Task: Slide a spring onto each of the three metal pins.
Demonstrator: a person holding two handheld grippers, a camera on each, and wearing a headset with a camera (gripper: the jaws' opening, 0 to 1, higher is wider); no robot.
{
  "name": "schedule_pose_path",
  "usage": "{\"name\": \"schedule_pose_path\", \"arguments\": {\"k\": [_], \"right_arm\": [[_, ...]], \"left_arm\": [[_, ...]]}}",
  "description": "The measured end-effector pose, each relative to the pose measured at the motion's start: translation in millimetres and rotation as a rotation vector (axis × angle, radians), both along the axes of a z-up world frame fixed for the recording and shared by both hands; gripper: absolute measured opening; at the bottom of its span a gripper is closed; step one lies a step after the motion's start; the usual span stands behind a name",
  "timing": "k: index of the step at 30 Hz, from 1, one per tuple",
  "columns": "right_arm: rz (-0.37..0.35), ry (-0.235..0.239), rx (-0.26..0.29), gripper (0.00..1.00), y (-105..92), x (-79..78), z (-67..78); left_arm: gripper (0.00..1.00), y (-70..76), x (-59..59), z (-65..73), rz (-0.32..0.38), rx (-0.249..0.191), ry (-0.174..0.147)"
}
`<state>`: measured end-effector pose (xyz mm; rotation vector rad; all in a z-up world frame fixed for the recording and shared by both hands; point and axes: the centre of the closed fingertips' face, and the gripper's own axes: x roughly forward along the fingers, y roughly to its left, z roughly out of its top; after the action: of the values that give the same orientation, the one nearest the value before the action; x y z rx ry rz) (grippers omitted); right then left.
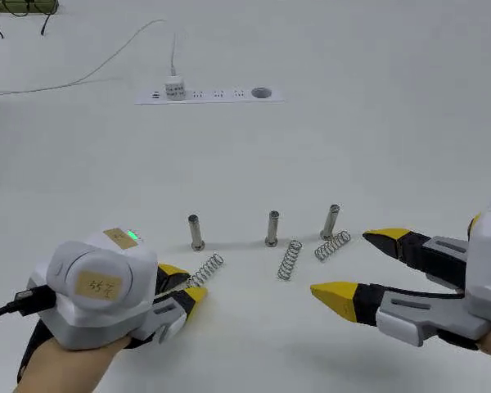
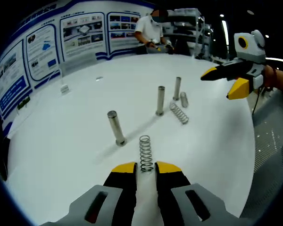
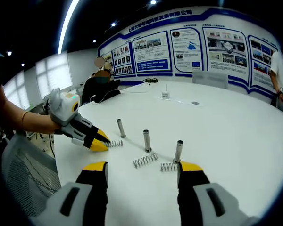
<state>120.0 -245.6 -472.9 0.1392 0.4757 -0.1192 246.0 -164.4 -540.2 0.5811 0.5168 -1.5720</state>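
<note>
Left gripper [image 2: 146, 168]: jaws narrowed onto the near end of the first spring [image 2: 145, 150], with the coil pointing straight ahead out of the yellow tips.
Right gripper [image 1: 356, 264]: jaws spread wide, tips aimed toward the row of pins.
First pin [image 1: 195, 232]: upright just ahead of the left gripper, beside the far end of the first spring.
Second pin [image 1: 272, 228]: upright between the two grippers, with the second spring [image 1: 289, 259] lying loose in front of its base.
Third pin [image 1: 331, 221]: standing nearest the right gripper's upper jaw, with the third spring [image 1: 333, 245] lying at its foot.
Surface: plain white table [image 1: 376, 147]; power strip [image 1: 209, 95] well beyond the pins, carrying a white plug [image 1: 174, 88] and a cable [image 1: 82, 78] trailing away.
Room: blue-framed display boards [image 3: 188, 42] on the wall past the table's far edge, under strip lights [image 3: 68, 21] on a dark ceiling.
</note>
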Motion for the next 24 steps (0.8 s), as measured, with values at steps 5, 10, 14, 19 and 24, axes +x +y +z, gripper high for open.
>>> {"name": "schedule_pose_path", "arguments": {"k": [5, 10, 14, 19, 24], "right_arm": [[-0.007, -0.005, 0.008, 0.61, 0.7, 0.0, 0.9], [-0.016, -0.008, 0.015, 0.61, -0.7, 0.4, 2.1], [-0.022, -0.009, 0.026, 0.61, -1.1, 0.7, 3.6], [-0.041, -0.028, 0.046, 0.60, -1.0, 2.2, 8.9], [-0.054, -0.077, 0.105, 0.58, 4.4, 8.2, 17.7]], "left_arm": [[0.11, -0.5, 0.6, -0.4, -0.003, 0.006, -0.007], [0.10, -1.2, 0.0, -0.5, -0.024, 0.026, -0.031], [0.09, -0.3, -1.5, -0.8, -0.048, 0.032, -0.055], [0.09, 2.4, -15.2, 11.4, -0.053, -0.002, -0.019], [0.09, 3.4, -24.7, 30.6, -0.040, -0.054, 0.007]]}}
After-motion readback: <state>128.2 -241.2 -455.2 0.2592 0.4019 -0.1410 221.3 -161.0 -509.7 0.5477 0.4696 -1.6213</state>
